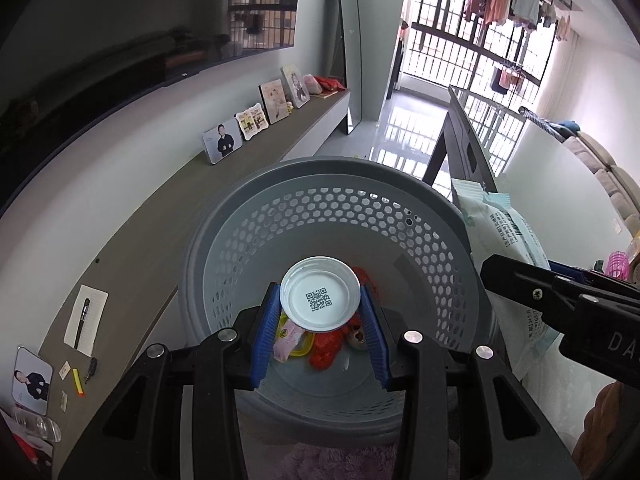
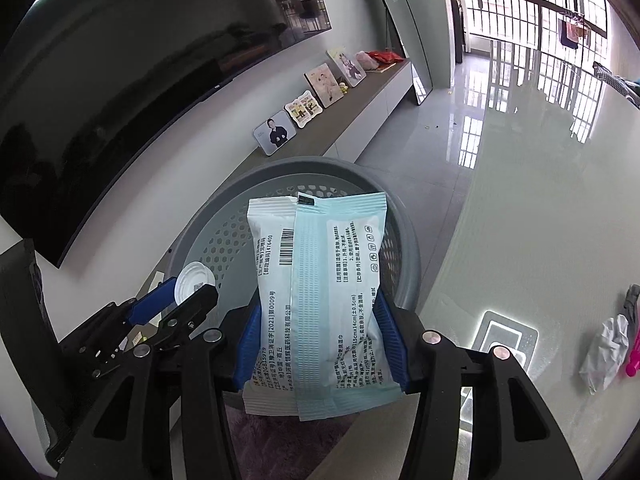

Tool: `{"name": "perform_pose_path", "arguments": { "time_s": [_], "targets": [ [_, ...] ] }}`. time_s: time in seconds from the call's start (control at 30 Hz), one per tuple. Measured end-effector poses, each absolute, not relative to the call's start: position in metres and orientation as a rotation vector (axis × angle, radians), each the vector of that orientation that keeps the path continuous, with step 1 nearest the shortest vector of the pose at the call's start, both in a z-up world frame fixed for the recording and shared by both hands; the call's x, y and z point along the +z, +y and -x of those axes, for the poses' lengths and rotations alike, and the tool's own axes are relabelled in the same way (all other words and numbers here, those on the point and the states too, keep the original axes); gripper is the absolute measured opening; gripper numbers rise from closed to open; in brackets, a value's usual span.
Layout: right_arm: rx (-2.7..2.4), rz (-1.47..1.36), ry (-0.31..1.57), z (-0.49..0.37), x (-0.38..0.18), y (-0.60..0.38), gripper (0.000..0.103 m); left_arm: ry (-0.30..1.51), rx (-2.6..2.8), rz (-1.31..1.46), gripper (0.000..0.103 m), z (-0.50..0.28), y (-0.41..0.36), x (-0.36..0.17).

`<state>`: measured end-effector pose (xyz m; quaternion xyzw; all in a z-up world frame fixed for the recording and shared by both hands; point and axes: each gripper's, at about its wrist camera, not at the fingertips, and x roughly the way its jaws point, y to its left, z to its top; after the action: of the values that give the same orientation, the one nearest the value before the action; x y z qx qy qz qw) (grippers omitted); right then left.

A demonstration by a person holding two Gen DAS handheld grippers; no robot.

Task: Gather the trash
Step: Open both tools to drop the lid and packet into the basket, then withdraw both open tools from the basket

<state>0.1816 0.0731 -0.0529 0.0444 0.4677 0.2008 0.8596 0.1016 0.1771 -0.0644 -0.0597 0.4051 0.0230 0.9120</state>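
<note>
**Two pieces of trash held over the basket**

Blue fingers [image 1: 266,332] of the left gripper [image 1: 320,300] were clamped on opposite edges of a small white lid [image 1: 320,293] printed with a square code, holding it flat above the open mouth of the grey perforated basket [image 1: 400,216]. To its right, the right gripper [image 2: 318,340] had its pads pressed against both sides of a pale blue-and-white wipes packet [image 2: 320,300], which stood upright between them, its top reaching over the basket's near rim. Down on the basket floor already lay red wrappers [image 1: 326,346] and a pink-and-yellow scrap [image 1: 290,338].

To my eye the lid looked thin, stiff and very light; gripped by its rim it seemed secure, though slick plastic like that could pop out if squeezed harder. The packet looked soft and crinkly, likely to buckle, so a hold across its middle suited it. Both seemed light enough simply to fall in once let go. A crumpled white tissue [image 2: 604,354] remained near the right edge of the glass table [image 2: 520,220].
</note>
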Motion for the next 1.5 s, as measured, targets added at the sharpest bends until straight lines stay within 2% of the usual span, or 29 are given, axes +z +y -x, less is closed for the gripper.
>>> {"name": "perform_pose_path", "arguments": {
  "time_s": [0.6,0.67,0.7,0.73,1.0,1.5],
  "targets": [
    [0.435,-0.094,1.005,-0.195,-0.072,0.079,0.053,0.858,0.058,0.154,0.04,-0.109,0.187,-0.075],
    [0.436,-0.105,1.005,-0.195,-0.072,0.078,0.06,0.859,0.064,0.157,0.045,-0.11,0.188,-0.076],
    [0.435,-0.114,1.003,-0.195,-0.072,0.076,0.063,0.857,0.07,0.159,0.052,-0.109,0.188,-0.075],
    [0.433,-0.12,1.002,-0.195,-0.072,0.075,0.063,0.854,0.072,0.161,0.055,-0.109,0.189,-0.075],
    [0.426,-0.118,0.99,-0.192,-0.069,0.072,0.063,0.857,0.08,0.16,0.06,-0.108,0.188,-0.075],
    [0.426,-0.114,0.972,-0.185,-0.065,0.073,0.063,0.859,0.098,0.166,0.063,-0.103,0.193,-0.074]
  ]
}}
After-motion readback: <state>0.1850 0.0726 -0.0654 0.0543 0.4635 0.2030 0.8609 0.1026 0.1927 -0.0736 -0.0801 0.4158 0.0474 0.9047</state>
